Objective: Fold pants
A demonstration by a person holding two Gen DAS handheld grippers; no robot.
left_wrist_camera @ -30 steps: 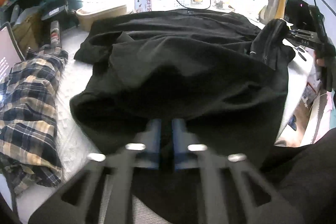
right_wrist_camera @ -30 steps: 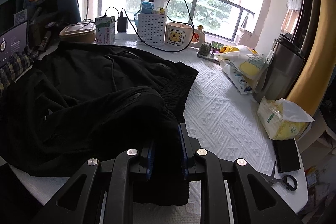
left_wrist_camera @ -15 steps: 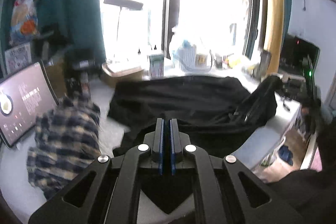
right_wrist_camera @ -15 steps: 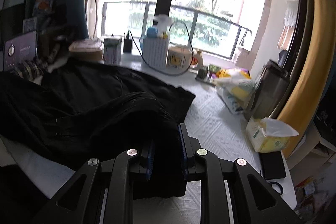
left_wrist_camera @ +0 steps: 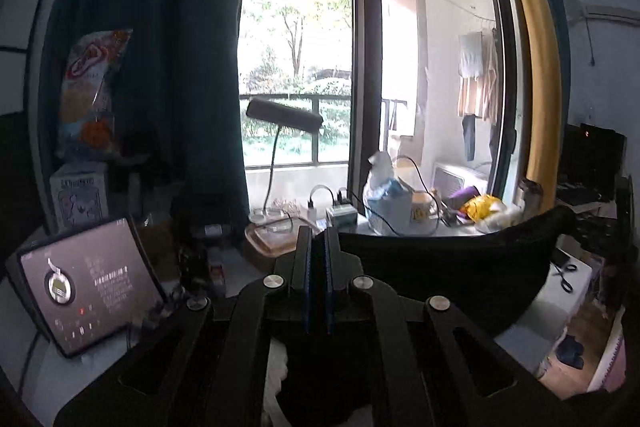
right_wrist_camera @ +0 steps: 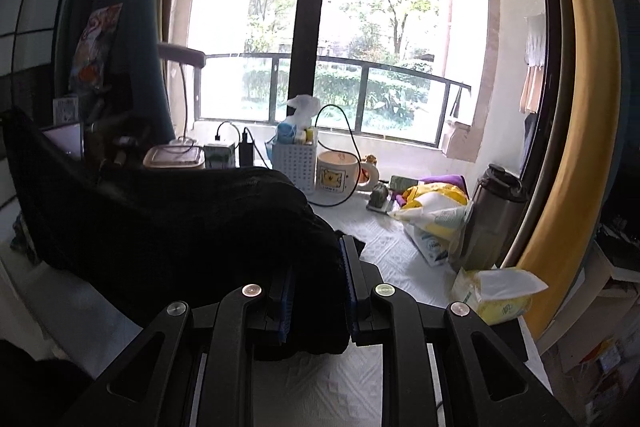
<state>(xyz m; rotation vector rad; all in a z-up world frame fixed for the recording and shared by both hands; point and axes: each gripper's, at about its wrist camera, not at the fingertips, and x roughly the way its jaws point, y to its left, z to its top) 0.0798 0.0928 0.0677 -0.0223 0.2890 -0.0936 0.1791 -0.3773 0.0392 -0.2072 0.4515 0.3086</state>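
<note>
Black pants (right_wrist_camera: pixel 192 227): lifted off the white table cover (right_wrist_camera: pixel 396 251), hanging between both grippers, hiding the near window-side clutter. Behind pants: lidded food box (right_wrist_camera: pixel 174 158), white perforated basket (right_wrist_camera: pixel 294 163) holding small bottles and a plastic bag, bear mug (right_wrist_camera: pixel 338 173). Right of pants: steel flask (right_wrist_camera: pixel 490 219), tissue pack (right_wrist_camera: pixel 498 293). Left gripper (left_wrist_camera: pixel 318 255): pinched together on thin fabric edge. Right gripper (right_wrist_camera: pixel 318 267): clamped on bunched fabric.
</note>
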